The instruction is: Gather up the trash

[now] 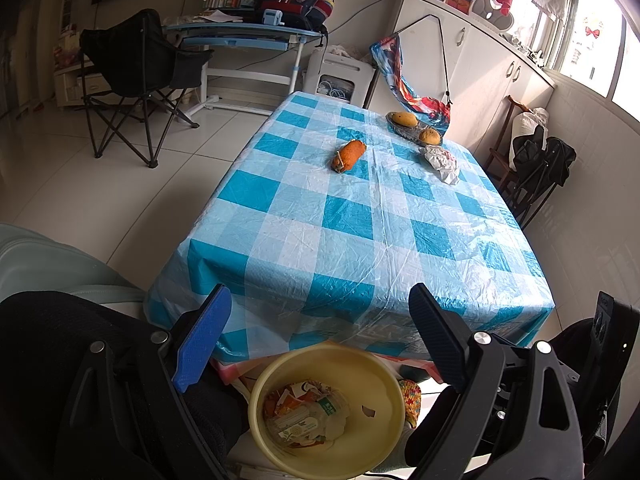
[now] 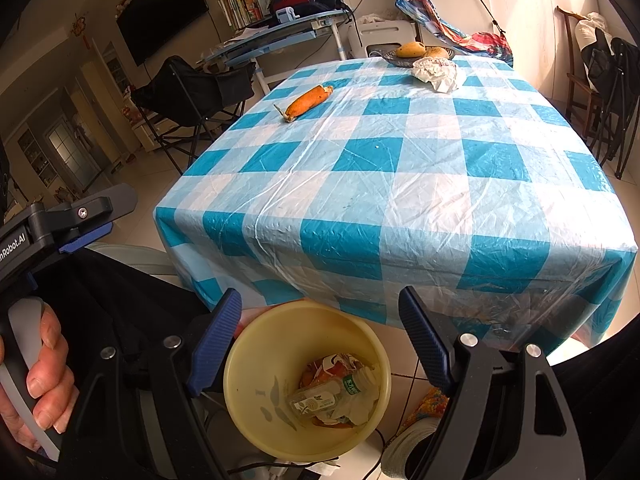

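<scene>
A yellow trash bin [image 1: 384,400] [image 2: 256,360] stands on the floor below the table's near edge, holding a plastic bottle [image 2: 320,398] and wrappers. On the blue-checked table [image 1: 360,220] [image 2: 400,168] lie an orange corn cob [image 1: 348,155] [image 2: 307,102] and a crumpled white paper [image 1: 440,162] [image 2: 438,72]. My left gripper [image 1: 320,336] is open and empty above the bin. My right gripper [image 2: 320,332] is open and empty above the bin too. The left gripper also shows at the left edge of the right wrist view [image 2: 80,220].
A dark dish [image 1: 414,128] [image 2: 416,54] with two fruits sits at the table's far side. A black folding chair [image 1: 132,76] and a desk [image 1: 248,36] stand beyond on the left. Cabinets [image 1: 480,64] and a dark chair [image 1: 536,168] line the right wall.
</scene>
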The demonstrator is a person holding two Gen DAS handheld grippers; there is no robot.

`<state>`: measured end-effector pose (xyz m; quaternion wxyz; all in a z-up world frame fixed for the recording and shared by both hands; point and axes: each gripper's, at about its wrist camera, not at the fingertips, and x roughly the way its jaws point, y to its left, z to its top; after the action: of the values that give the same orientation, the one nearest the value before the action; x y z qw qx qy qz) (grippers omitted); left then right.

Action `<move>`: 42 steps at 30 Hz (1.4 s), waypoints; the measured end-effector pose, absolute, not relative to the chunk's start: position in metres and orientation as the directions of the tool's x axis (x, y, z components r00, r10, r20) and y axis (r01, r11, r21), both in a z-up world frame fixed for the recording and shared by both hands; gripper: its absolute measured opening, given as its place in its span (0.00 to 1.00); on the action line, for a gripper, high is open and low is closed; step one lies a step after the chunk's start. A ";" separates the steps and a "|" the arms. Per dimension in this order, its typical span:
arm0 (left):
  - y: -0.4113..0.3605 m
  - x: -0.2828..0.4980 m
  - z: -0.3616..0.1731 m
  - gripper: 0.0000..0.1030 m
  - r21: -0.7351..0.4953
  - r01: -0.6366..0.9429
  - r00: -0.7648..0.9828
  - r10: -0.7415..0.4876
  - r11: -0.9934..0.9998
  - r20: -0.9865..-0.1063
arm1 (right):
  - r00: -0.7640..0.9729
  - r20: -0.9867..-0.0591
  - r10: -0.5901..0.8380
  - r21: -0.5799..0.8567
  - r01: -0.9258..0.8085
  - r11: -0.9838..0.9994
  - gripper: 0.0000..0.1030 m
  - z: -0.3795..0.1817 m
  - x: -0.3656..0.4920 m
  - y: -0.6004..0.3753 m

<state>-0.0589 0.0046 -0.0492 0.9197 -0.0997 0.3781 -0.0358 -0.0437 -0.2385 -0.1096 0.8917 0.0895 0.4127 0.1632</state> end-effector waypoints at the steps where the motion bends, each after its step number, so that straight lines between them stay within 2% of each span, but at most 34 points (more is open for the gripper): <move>1: 0.005 -0.059 -0.049 0.84 -0.211 -0.009 0.712 -0.142 0.977 -0.688 | 0.606 -0.707 0.365 0.295 -0.217 0.931 0.75 -0.110 -0.044 -0.238; 11: 0.006 -0.058 -0.048 0.84 -0.218 -0.010 0.713 -0.147 0.976 -0.686 | 0.605 -0.706 0.367 0.297 -0.217 0.930 0.75 -0.110 -0.044 -0.238; 16: 0.019 -0.044 -0.043 0.84 -0.293 -0.046 0.716 -0.173 0.955 -0.677 | 0.606 -0.705 0.370 0.304 -0.213 0.928 0.75 -0.105 -0.030 -0.244; 19: 0.023 -0.030 -0.032 0.84 -0.294 -0.047 0.731 -0.168 0.955 -0.662 | 0.623 -0.697 0.354 0.292 -0.205 0.934 0.75 -0.096 -0.013 -0.251; 27: 0.004 0.051 -0.027 0.84 -0.259 -0.008 0.712 -0.177 0.966 -0.679 | 0.662 -0.691 0.288 0.202 -0.206 0.958 0.78 -0.067 0.062 -0.272; 42: -0.043 0.203 -0.070 0.84 -0.129 0.038 0.611 -0.125 0.991 -0.782 | 0.649 -0.737 0.187 0.156 -0.105 0.982 0.78 -0.080 0.227 -0.305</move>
<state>0.2029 -0.0430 -0.0695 0.8962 -0.0495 0.4386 -0.0454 0.2268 -0.3052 -0.0796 0.9067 0.0497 0.4110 0.0805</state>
